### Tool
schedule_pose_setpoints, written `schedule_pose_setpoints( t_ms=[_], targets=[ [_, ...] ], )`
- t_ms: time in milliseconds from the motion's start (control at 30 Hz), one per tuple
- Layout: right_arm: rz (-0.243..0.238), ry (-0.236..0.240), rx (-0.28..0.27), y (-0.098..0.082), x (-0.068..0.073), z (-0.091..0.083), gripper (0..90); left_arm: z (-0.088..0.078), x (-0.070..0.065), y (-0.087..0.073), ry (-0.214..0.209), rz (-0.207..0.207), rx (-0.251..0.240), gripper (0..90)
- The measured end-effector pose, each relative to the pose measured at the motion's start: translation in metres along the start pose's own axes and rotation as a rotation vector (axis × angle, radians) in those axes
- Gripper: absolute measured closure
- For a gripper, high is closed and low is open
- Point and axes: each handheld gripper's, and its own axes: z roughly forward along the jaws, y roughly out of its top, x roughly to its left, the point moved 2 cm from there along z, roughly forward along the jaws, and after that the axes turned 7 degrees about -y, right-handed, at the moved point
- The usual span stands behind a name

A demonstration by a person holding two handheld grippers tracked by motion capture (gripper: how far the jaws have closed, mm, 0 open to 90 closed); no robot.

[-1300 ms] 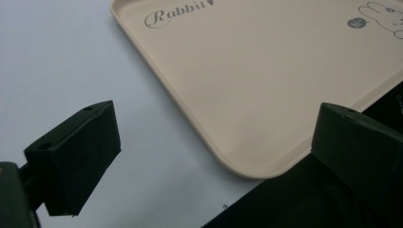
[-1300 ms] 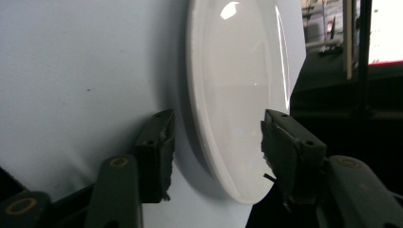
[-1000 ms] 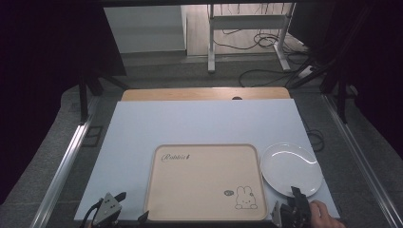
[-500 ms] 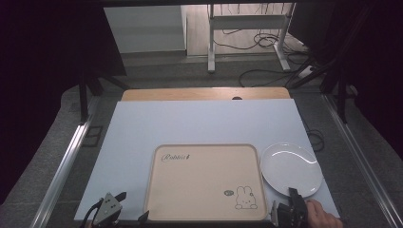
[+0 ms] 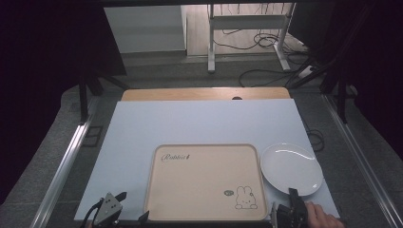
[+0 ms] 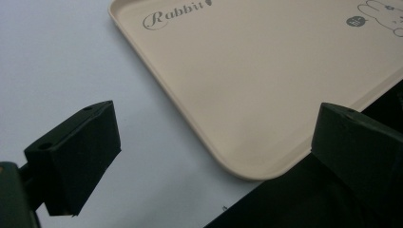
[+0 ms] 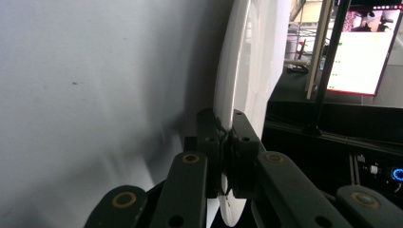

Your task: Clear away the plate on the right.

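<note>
A white plate (image 5: 291,167) lies on the table to the right of a beige tray (image 5: 204,183) printed with a rabbit. My right gripper (image 5: 292,195) sits at the plate's near rim. In the right gripper view its jaws have just been closing and now pinch the plate (image 7: 240,71) by its edge, so my right gripper (image 7: 227,126) is shut on it. My left gripper (image 5: 131,207) rests at the tray's near left corner. In the left gripper view that gripper (image 6: 214,137) is open, with the tray's corner (image 6: 266,71) between the jaws, untouched.
The white tabletop (image 5: 199,123) reaches back to a wooden strip (image 5: 204,93). A person's hand (image 5: 324,221) holds the right gripper at the bottom edge. A lit monitor (image 7: 362,52) stands beyond the plate. Metal rails run along both sides of the table.
The right gripper's fingers have drawn together at the plate's near rim. The plate, the tray and the left gripper stay where they were.
</note>
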Motion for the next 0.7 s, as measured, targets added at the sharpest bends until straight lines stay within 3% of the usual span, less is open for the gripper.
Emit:
schedule_pose_setpoints(
  t_ms=[400,700],
  targets=[
    [0.043,-0.040,-0.004,-0.002,-0.007,-0.004,85.2,0.000,0.000,0.000,0.002,-0.003,0.000,2.0],
    [0.049,-0.075,-0.024,0.001,-0.011,-0.008,85.1,0.000,0.000,0.000,0.003,-0.006,0.000,2.0]
  ],
)
